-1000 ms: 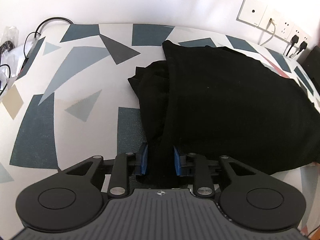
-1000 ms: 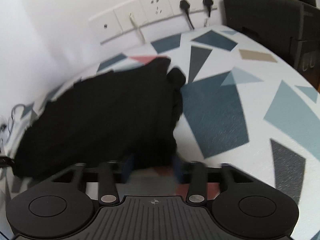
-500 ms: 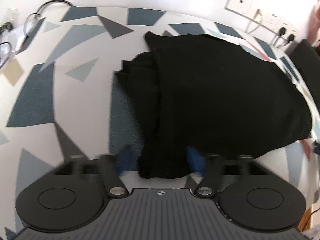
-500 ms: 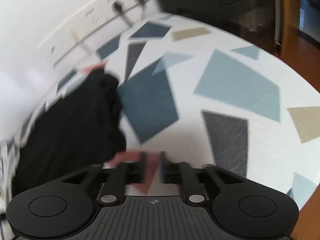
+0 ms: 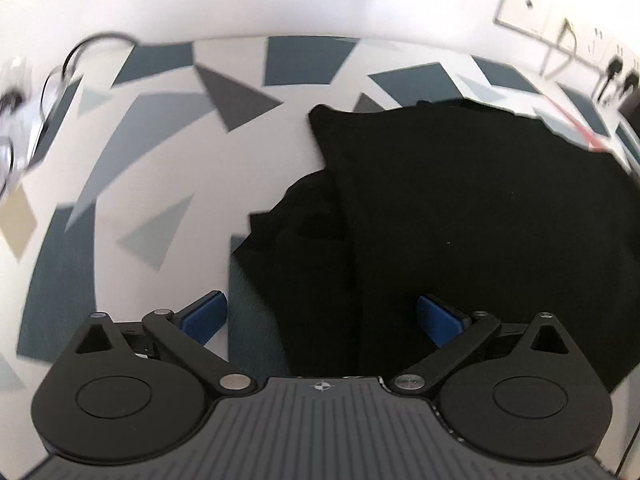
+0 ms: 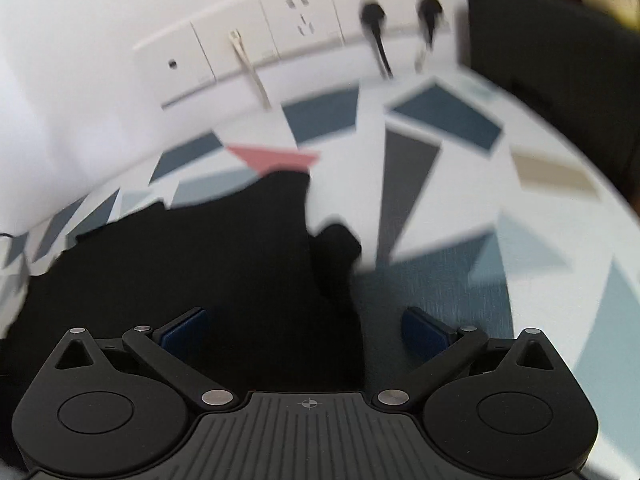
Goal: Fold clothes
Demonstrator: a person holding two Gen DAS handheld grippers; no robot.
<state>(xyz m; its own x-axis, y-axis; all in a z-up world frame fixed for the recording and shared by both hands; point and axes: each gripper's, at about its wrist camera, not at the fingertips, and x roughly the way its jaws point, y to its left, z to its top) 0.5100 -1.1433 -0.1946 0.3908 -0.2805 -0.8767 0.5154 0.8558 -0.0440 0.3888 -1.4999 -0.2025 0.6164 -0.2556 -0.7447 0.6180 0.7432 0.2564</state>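
Observation:
A black garment [image 5: 460,216] lies folded on a table with a geometric patterned cloth [image 5: 160,168]. In the left wrist view its bunched left edge runs down between the blue pads of my left gripper [image 5: 322,318], which stands open above it. In the right wrist view the same black garment [image 6: 192,252] fills the lower left, with a bunched sleeve end at its right side. My right gripper [image 6: 306,332] is open over that right edge, one pad above the cloth and the other above bare table.
Wall sockets [image 6: 304,36] with plugged cables line the wall behind the table. A dark box [image 6: 560,64] stands at the far right. Cables and clutter [image 5: 24,96] lie at the table's far left. The tablecloth [image 6: 520,240] lies bare to the right of the garment.
Both grippers have opened wide; a second ago the left one was shut on the garment's edge. The right gripper swung away to the right and has come back over the garment's right edge.

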